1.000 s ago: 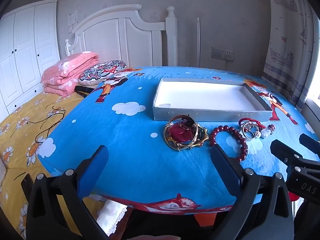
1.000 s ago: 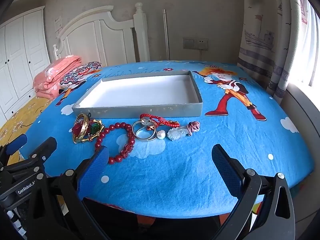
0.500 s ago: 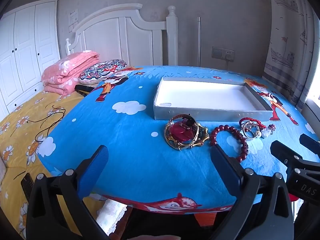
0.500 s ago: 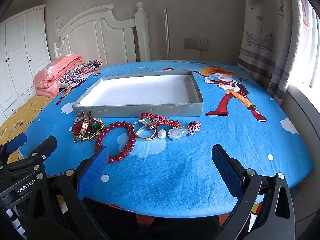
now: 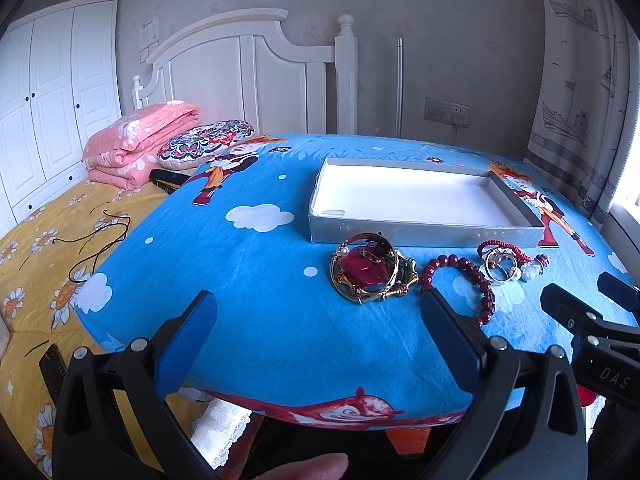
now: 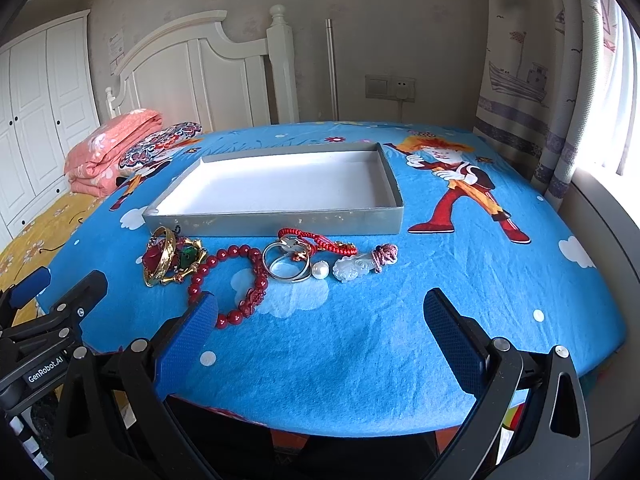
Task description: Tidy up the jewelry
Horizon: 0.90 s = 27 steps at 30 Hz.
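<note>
1. Partly, your left gripper [image 5: 318,332] covers the near end of the red bead bracelet [image 5: 456,276]; the gold bangle pile [image 5: 370,274] is too tangled to separate.
2. Your right gripper [image 6: 320,330] hides some beads too.
3. Both grippers stand wide apart, holding nothing.
4. All the jewelry, with the silver rings [image 6: 287,266] and white pendant [image 6: 354,269], lies just before the grey tray [image 6: 272,222], beyond your fingertips.

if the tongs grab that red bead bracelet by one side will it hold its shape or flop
The bead bracelet will probably flop: it lies in an uneven, kinked loop on the cloth, which suggests beads on a soft cord. The beads look round and glossy, so blue pads may slip off a single bead. Pushed, it would likely deform rather than slide whole.
</note>
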{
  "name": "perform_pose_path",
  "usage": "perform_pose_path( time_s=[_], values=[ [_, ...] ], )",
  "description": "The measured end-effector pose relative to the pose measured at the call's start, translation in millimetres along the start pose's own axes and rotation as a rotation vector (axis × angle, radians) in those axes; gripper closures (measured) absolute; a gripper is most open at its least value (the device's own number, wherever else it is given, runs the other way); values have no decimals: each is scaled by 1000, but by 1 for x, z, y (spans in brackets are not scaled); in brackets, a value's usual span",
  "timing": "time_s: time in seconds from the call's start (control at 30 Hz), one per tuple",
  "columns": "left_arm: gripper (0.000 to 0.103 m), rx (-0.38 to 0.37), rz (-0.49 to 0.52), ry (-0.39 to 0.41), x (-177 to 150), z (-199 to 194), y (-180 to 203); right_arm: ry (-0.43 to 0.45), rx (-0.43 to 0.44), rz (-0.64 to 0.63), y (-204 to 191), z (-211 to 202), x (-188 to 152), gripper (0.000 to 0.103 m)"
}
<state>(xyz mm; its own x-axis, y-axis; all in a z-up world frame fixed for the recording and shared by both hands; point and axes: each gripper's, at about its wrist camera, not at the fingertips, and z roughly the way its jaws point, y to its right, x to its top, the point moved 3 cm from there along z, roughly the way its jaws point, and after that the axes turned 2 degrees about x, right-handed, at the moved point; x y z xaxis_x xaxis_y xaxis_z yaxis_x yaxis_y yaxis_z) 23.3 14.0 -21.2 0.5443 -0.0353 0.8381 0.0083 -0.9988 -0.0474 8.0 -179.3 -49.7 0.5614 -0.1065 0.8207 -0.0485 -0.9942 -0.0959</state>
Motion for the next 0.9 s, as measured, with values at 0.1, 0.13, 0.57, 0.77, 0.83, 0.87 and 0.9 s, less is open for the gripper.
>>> perform_pose_path(
  time_s=[0.1, 0.13, 0.57, 0.77, 0.83, 0.87, 0.9],
  values=[
    [5, -19, 5, -7, 1, 0, 1, 20, 0, 6, 3, -1, 2, 7],
    [5, -31, 8, -9, 0, -1, 2, 13, -5, 6, 3, 0, 2, 7],
    [5, -73, -5, -38, 5, 10, 0, -33, -30, 15, 14, 10, 0, 7],
    [5, -41, 7, -43, 8, 31, -2, -48, -28, 36, 22, 23, 1, 7],
    [5, -33, 15, -39, 9, 37, 0, -53, -32, 38, 22, 28, 3, 7],
    [5, -33, 15, -43, 10, 40, 1, -51, -33, 36, 21, 30, 4, 7],
    [5, -37, 14, -48, 10, 43, 3, -48, -33, 32, 20, 32, 5, 7]
  ],
)
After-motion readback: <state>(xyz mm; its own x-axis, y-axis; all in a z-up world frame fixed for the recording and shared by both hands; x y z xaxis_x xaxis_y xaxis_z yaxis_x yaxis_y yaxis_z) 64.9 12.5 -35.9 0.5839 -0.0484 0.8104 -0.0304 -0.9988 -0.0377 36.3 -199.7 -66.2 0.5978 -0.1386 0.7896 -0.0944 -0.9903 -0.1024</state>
